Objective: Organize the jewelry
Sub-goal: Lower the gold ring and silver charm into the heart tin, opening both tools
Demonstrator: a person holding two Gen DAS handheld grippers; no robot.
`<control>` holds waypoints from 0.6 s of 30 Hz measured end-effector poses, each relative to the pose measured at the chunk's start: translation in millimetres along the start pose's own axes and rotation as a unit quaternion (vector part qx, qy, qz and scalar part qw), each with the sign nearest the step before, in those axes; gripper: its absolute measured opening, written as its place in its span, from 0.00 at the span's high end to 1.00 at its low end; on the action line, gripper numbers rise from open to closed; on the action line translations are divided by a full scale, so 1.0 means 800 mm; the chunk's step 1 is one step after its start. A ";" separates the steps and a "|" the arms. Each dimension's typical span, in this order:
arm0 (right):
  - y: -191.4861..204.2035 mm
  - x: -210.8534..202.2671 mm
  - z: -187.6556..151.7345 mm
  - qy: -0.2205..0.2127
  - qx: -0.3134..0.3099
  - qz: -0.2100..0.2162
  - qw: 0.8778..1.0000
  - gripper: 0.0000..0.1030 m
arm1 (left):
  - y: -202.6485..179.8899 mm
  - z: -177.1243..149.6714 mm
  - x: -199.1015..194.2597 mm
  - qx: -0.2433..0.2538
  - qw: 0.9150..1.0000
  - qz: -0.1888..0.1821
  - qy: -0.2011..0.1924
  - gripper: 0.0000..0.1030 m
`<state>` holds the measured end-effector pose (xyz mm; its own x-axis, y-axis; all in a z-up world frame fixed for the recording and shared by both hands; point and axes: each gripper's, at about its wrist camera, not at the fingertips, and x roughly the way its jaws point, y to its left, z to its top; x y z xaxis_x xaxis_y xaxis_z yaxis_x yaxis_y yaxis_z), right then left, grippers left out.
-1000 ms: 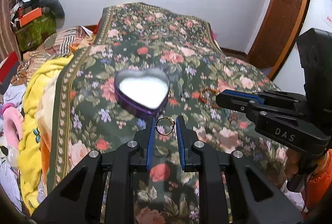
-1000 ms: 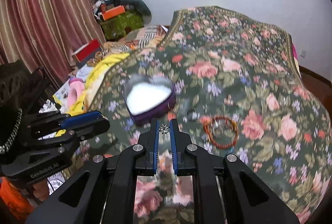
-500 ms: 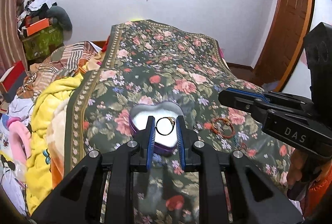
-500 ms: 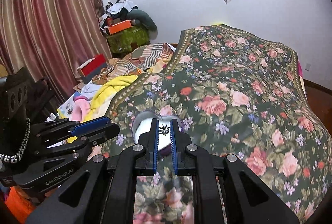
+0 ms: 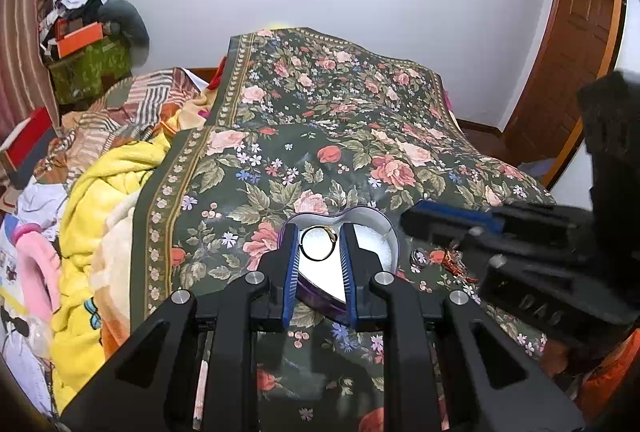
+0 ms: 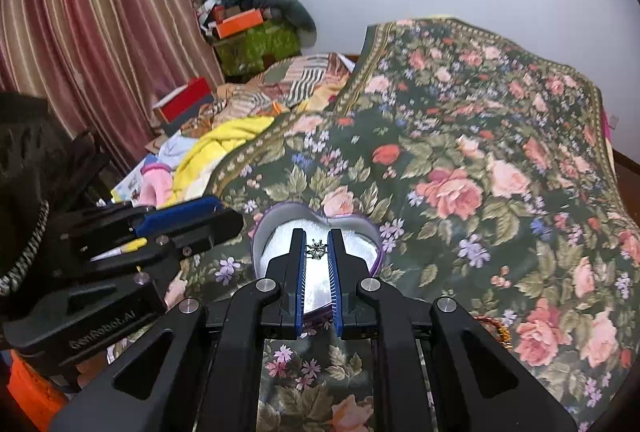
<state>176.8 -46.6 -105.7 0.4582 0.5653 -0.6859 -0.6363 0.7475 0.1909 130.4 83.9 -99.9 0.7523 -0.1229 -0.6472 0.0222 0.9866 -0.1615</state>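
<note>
A purple heart-shaped tin (image 5: 376,228) with a pale lining lies open on the floral bedspread; it also shows in the right wrist view (image 6: 276,220). My left gripper (image 5: 319,244) is shut on a gold ring (image 5: 318,243) and holds it above the tin. My right gripper (image 6: 316,250) is shut on a small silver star-shaped ornament (image 6: 316,249), also above the tin. A red-orange beaded bracelet (image 5: 454,262) and a small silver piece (image 5: 419,256) lie on the bedspread right of the tin. The bracelet's edge shows in the right wrist view (image 6: 496,326).
The floral bedspread (image 5: 328,119) covers the bed. Yellow and striped blankets (image 5: 108,183) are piled along its left side. Boxes and clothes (image 6: 248,27) stand in the far corner by the curtain (image 6: 100,31). A wooden door (image 5: 572,63) is at the right.
Both grippers have risen and come over the heart tin, each still holding its piece. The tin now sits under the fingertips in both views.
</note>
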 end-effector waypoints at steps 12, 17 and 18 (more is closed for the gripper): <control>-0.012 0.030 -0.006 0.034 -0.005 -0.011 0.999 0.91 | 0.004 0.003 0.038 0.005 0.999 -0.006 0.031 0.82; -0.013 0.036 -0.006 0.038 -0.004 -0.008 0.999 0.91 | 0.008 0.001 0.047 0.002 0.999 -0.007 0.041 0.82; -0.013 0.036 -0.007 0.040 -0.005 -0.008 0.999 0.91 | 0.008 0.001 0.048 0.002 0.999 -0.006 0.042 0.82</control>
<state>193.1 -40.0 -131.5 0.4180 0.5234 -0.7425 -0.6353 0.7527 0.1730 159.7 85.6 -125.0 0.6936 -0.1440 -0.7058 0.0347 0.9853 -0.1670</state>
